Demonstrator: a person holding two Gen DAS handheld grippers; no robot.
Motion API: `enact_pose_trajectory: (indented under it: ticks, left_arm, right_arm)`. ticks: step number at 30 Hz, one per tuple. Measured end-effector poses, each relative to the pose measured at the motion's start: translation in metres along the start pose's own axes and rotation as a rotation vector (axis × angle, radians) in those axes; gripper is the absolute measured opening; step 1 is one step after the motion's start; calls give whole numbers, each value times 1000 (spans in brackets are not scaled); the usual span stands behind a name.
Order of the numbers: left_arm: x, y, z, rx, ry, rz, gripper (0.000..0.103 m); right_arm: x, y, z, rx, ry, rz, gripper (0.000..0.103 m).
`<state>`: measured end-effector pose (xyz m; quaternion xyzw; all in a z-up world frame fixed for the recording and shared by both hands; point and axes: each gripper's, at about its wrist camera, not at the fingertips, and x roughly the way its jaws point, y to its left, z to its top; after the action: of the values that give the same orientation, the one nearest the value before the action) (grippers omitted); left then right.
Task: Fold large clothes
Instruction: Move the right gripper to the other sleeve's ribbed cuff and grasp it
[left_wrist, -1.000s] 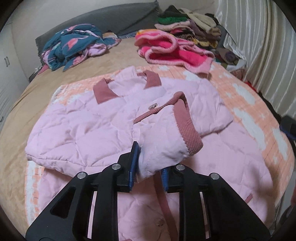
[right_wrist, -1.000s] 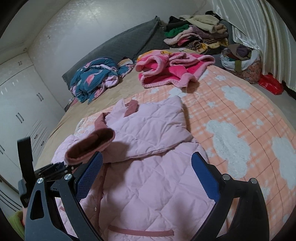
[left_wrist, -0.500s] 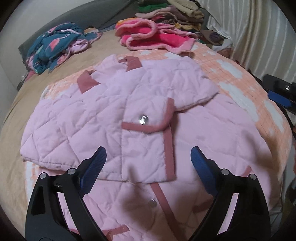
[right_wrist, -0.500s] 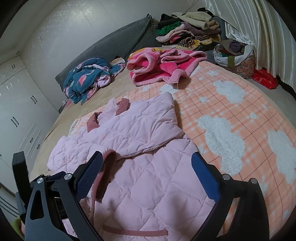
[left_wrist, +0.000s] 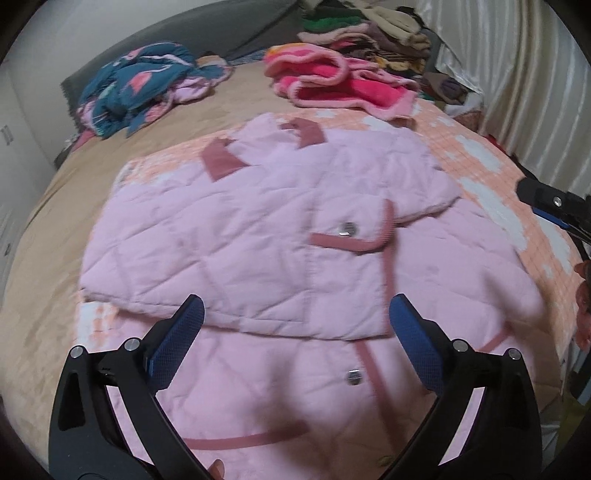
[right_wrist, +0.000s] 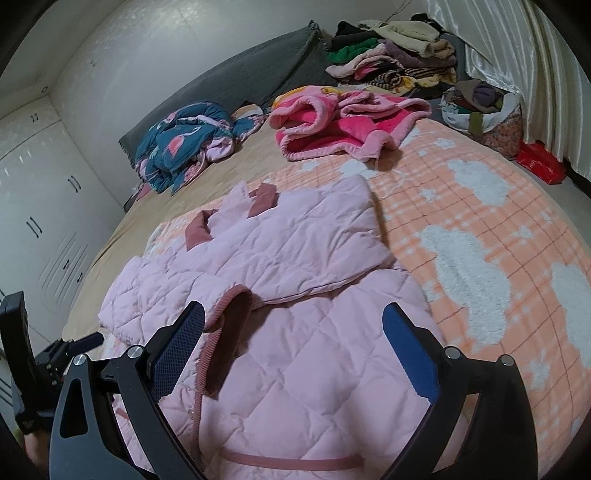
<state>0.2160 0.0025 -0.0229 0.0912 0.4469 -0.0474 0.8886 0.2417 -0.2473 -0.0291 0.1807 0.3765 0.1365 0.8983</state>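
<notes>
A pink quilted jacket (left_wrist: 258, 229) with dark pink collar and trim lies spread on the bed. Its sleeve is folded across the front, and the cuff (left_wrist: 369, 243) lies flat beside a snap button. My left gripper (left_wrist: 295, 301) hovers over the jacket's lower front; its jaws are opening wide and the pads press on nothing. In the right wrist view the same jacket (right_wrist: 295, 258) lies below my right gripper (right_wrist: 293, 308), which stands open over the fabric near the folded cuff (right_wrist: 229, 306). The left gripper's body (right_wrist: 55, 350) shows at that view's left edge.
The jacket rests on an orange plaid blanket with white clouds (right_wrist: 480, 240). Behind it lie a bright pink fleece blanket (right_wrist: 332, 125) and a crumpled blue quilt (right_wrist: 184, 144). A clothes pile (right_wrist: 391, 59) and a full bag (right_wrist: 480, 107) stand by the curtain.
My left gripper let go of the sleeve cuff, which dropped flat onto the jacket's front. Its jaws went from shut to wide and it drew back. The right gripper stayed open.
</notes>
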Motion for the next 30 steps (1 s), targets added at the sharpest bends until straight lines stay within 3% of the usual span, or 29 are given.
enact_pose_trajectory:
  ticks: [20, 30]
  left_arm:
    - [-2, 137, -21, -248, 12, 133, 94]
    - [5, 183, -33, -310, 26, 175, 94]
  right_arm:
    - [72, 95, -43, -121, 196, 121, 97]
    - [134, 102, -58, -5, 290, 131, 97]
